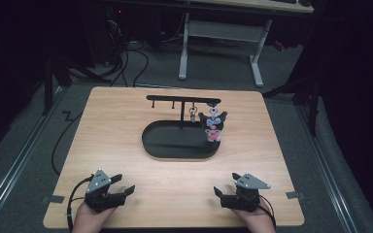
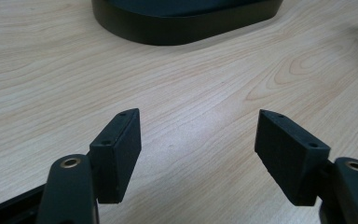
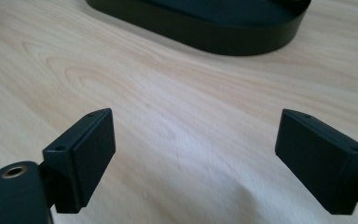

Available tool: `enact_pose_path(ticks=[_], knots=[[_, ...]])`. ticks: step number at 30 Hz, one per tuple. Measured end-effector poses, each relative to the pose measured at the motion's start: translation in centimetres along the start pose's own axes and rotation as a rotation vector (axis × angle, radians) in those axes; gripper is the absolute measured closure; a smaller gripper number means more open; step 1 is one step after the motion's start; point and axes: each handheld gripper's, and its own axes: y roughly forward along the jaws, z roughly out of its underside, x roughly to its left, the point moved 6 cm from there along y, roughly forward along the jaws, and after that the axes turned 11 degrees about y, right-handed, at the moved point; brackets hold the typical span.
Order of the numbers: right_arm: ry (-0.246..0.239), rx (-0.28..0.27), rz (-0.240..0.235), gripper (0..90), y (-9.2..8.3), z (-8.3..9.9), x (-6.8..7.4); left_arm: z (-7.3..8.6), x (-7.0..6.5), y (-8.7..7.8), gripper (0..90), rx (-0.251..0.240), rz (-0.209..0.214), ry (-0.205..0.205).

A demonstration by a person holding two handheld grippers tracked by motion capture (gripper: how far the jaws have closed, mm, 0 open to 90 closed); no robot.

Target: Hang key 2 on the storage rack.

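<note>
A black stand with an oval tray base (image 1: 172, 145) and a thin T-bar (image 1: 175, 98) sits in the middle of the wooden table (image 1: 116, 121). A small dark plush charm with a pink mouth (image 1: 213, 127) hangs from the bar's right end. A metal key ring (image 1: 193, 114) hangs beside it. My left gripper (image 1: 125, 183) rests near the front left edge, open and holding nothing (image 2: 198, 135). My right gripper (image 1: 226, 183) rests near the front right edge, jaws wide apart with nothing between them (image 3: 196, 140). The base's rim lies ahead of both (image 2: 186, 28) (image 3: 205, 32).
Bare wood stretches between the grippers and the stand. Beyond the table's far edge stand the white legs of a desk (image 1: 183, 53), with cables (image 1: 126, 63) on the grey floor. Tape marks sit at the front corners (image 1: 295, 195).
</note>
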Motion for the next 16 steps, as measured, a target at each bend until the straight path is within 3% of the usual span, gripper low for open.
enact_pose_path(ticks=[4, 10, 16], knots=[[-0.056, -0.049, 0.028, 5.1, -1.1, 0.1, -0.7, -0.2, -0.4, 0.6, 32.3, -0.001, 0.009, -0.003], [-0.013, -0.067, 0.026, 5.1, -1.2, 0.5, -1.7, -0.6, -1.0, 1.0, 32.3, 0.002, 0.014, 0.017], [-0.001, -0.076, 0.029, 5.1, -1.1, 0.3, -1.5, -0.4, -1.0, 0.8, 32.1, 0.001, 0.018, 0.010]])
